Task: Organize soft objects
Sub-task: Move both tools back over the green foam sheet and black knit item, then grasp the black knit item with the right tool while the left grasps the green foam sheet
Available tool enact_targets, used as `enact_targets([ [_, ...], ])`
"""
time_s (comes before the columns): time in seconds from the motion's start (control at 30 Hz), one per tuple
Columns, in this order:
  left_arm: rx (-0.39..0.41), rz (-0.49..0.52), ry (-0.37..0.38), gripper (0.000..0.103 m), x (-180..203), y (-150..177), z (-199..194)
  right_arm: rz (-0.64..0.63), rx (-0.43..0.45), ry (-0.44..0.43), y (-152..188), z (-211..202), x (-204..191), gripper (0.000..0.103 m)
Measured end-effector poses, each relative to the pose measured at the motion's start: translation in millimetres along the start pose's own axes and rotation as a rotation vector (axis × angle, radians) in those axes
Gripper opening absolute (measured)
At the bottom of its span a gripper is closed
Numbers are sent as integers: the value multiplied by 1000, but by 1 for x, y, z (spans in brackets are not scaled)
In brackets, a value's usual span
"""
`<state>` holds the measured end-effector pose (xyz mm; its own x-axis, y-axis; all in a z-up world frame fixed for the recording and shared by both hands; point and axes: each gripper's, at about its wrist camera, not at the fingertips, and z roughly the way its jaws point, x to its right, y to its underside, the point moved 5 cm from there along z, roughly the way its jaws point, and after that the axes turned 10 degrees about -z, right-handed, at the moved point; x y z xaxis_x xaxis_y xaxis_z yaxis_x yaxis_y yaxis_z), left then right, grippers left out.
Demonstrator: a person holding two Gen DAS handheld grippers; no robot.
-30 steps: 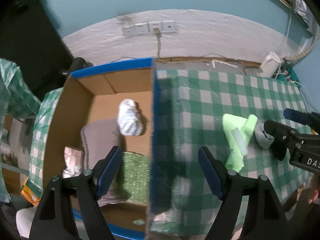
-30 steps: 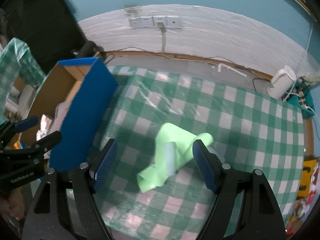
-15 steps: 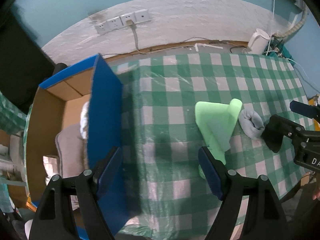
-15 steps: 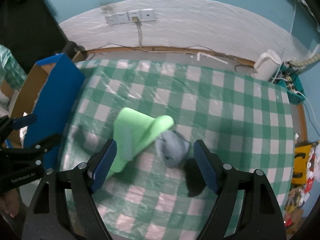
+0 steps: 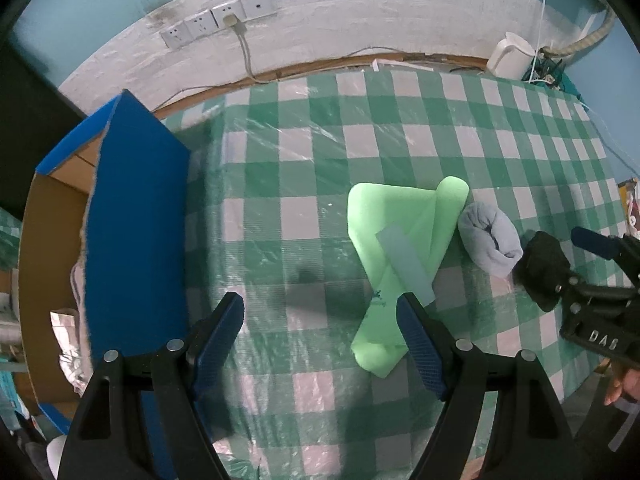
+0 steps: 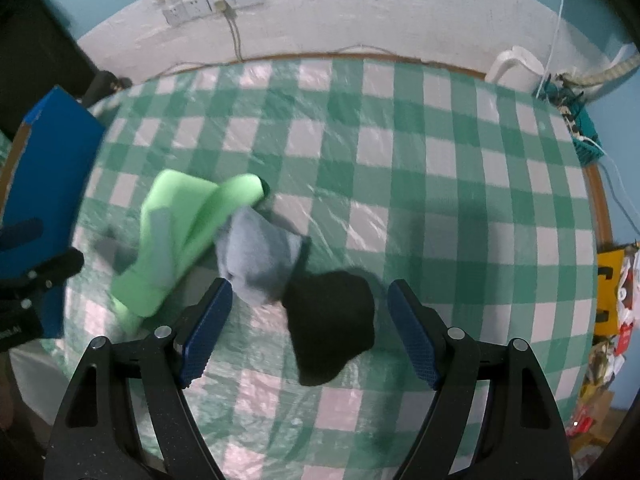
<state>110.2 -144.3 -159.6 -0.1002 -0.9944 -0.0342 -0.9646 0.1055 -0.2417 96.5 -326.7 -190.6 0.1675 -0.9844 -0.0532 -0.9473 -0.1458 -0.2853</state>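
A light green cloth [image 5: 400,248] [image 6: 180,236] lies crumpled on the green-checked tablecloth [image 5: 304,152] [image 6: 420,168]. A rolled grey sock [image 5: 490,240] [image 6: 260,256] touches its right side, and a black soft bundle [image 6: 332,328] [image 5: 542,270] sits just right of the sock. My left gripper [image 5: 320,312] hangs open above the cloth's left part, nothing between its fingers. My right gripper [image 6: 310,302] is open over the black bundle, the bundle lying below and between its fingers without contact that I can see. In the left wrist view the right gripper [image 5: 592,276] shows at the right edge.
An open cardboard box with blue outer walls [image 5: 136,216] [image 6: 48,160] stands at the table's left, holding soft items. Wall sockets with a cable [image 5: 224,20] and a white kettle [image 5: 510,54] sit beyond the far edge. A person's fingers [image 5: 622,384] hold the right tool.
Both views have swung right from the box toward the table and dropped closer. The green cloth now lies under the left gripper; the grey sock and black bundle came into the right gripper's view.
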Motion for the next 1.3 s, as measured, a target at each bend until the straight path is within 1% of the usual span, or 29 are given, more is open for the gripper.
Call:
enact_targets([
  [0.17,-17,11,-8,80,10,0,10,-44,-39,19,10,14,2,80],
  [0.33,-35,7,-1,80,18,-1,19,-51,-65,33,17,28,7,80],
  [0.47,-47,5,4,80,24,-2,25,-51,-67,38,19,32,12,80],
  [0.6,-65,-8,18,80,27,-6,35,-44,-61,25,20,35,19,79],
  [0.63,-71,-14,23,80,28,-6,37,-46,-60,23,21,36,20,76],
  [0.7,-84,-29,38,80,30,-7,41,-50,-62,17,20,38,18,64],
  [0.73,-90,-38,48,80,30,-8,43,-53,-64,12,20,40,15,55],
  [0.8,-96,-56,68,80,31,-11,45,-70,-58,19,19,39,17,49],
  [0.87,-95,-69,79,80,31,-15,48,-74,-50,15,19,37,18,41],
  [1.0,-97,-88,80,80,31,-21,55,-56,-35,6,18,31,22,40],
  [1.1,-106,-102,93,76,32,-25,62,-42,-23,-1,13,27,22,40],
  [1.17,-108,-99,95,69,33,-26,65,-38,-17,-8,11,24,23,40],
  [1.2,-109,-95,95,62,34,-26,66,-38,-16,-10,8,24,21,40],
  [1.23,-112,-90,96,57,35,-26,68,-38,-14,-13,7,23,21,40],
  [1.3,-121,-90,122,53,36,-26,71,-39,-12,-16,9,19,17,40],
])
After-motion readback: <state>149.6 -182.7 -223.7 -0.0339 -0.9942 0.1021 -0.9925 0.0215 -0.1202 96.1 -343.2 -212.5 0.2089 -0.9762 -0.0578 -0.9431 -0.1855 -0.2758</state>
